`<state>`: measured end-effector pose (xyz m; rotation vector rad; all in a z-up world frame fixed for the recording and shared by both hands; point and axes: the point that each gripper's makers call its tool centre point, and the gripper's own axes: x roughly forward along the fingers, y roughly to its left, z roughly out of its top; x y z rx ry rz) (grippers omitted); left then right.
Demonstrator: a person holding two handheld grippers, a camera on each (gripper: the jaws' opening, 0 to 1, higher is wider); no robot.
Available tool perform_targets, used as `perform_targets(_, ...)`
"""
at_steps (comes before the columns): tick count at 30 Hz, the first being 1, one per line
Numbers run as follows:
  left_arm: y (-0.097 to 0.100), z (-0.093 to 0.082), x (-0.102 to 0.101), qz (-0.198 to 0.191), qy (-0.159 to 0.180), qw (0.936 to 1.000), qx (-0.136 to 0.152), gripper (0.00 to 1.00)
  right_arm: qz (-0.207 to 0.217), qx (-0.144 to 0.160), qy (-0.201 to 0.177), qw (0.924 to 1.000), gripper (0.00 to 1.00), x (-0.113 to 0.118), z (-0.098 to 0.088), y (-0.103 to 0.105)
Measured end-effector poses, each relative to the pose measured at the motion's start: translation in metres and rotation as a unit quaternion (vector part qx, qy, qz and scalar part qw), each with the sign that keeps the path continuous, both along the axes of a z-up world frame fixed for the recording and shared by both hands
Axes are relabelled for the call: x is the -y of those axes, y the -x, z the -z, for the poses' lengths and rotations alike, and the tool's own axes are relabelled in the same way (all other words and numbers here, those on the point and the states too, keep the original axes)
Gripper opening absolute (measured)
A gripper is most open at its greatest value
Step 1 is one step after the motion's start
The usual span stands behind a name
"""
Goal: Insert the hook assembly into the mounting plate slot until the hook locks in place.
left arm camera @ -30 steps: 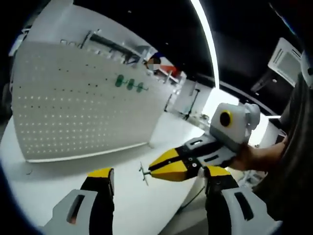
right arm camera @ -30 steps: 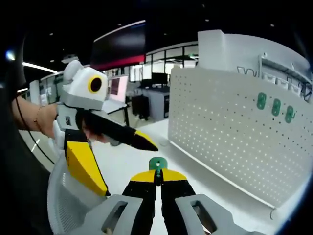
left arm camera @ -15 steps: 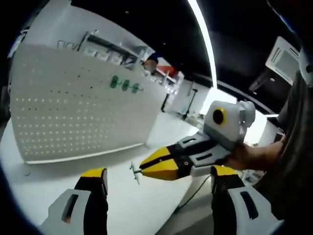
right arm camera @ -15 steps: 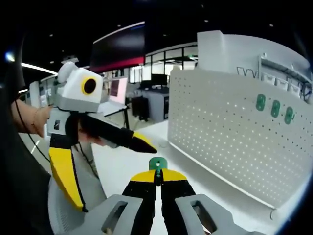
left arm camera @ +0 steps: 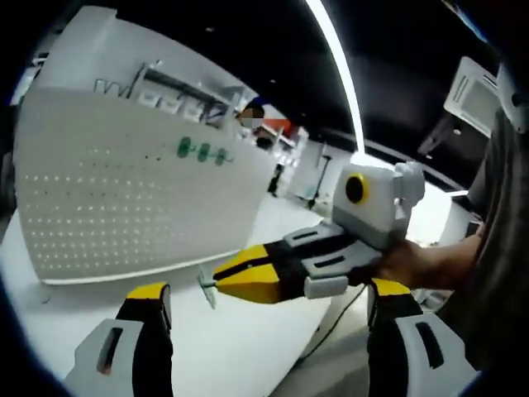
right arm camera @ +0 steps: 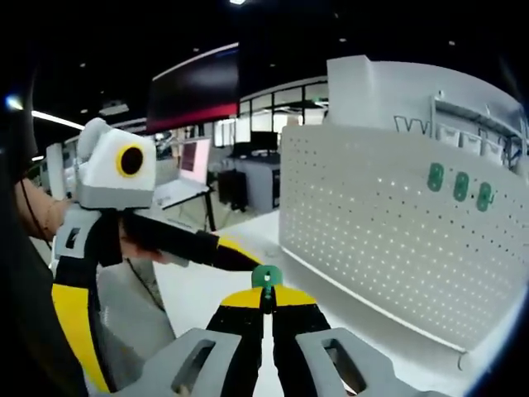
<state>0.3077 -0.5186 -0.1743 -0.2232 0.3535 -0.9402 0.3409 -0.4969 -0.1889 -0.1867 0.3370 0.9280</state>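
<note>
The hook assembly (right arm camera: 266, 276), a small green piece, is pinched between the pressed-together yellow tips of the right hand-held gripper (right arm camera: 266, 296) at lower centre of the right gripper view. In the left gripper view the same hook (left arm camera: 206, 285) pokes from that gripper's tip at centre, above bare white counter (left arm camera: 240, 347). The mounting plate (right arm camera: 388, 240), a white perforated board, stands upright at the right of the right gripper view, well apart from the hook, with open counter between them. Three green hooks (right arm camera: 459, 185) already sit in its upper right holes. The left hand-held gripper (left arm camera: 269, 298) has its jaws spread wide and holds nothing. A person's hand (left arm camera: 417, 263) grips the right tool at the right of the left gripper view.
</note>
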Motion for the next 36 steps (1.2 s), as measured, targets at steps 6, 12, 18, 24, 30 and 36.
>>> perform_targets(6,-0.007,-0.003,-0.007,-0.022,-0.007,0.9995,0.02,1.0,0.028,0.009,-0.012,0.9995,0.0,0.004,-0.005,-0.008)
perform_targets(12,-0.014,-0.002,-0.018,-0.052,-0.03,0.9973,0.042,1.0,0.076,0.035,-0.031,0.996,0.0,0.018,-0.019,-0.022)
perform_targets(18,-0.017,-0.002,-0.022,-0.06,-0.038,0.9962,0.051,1.0,0.111,0.05,-0.035,0.992,0.0,0.036,-0.026,-0.035)
perform_targets(24,-0.022,-0.003,-0.027,-0.072,-0.028,0.9959,0.048,1.0,0.132,0.057,-0.035,0.989,0.0,0.047,-0.028,-0.047)
perform_targets(30,-0.026,-0.005,-0.032,-0.079,-0.022,0.9956,0.044,1.0,0.166,0.07,-0.047,0.9824,0.0,0.062,-0.036,-0.064)
perform_targets(36,-0.033,-0.007,-0.045,-0.096,-0.025,0.994,0.046,1.0,0.197,0.086,-0.056,0.975,0.0,0.08,-0.046,-0.085)
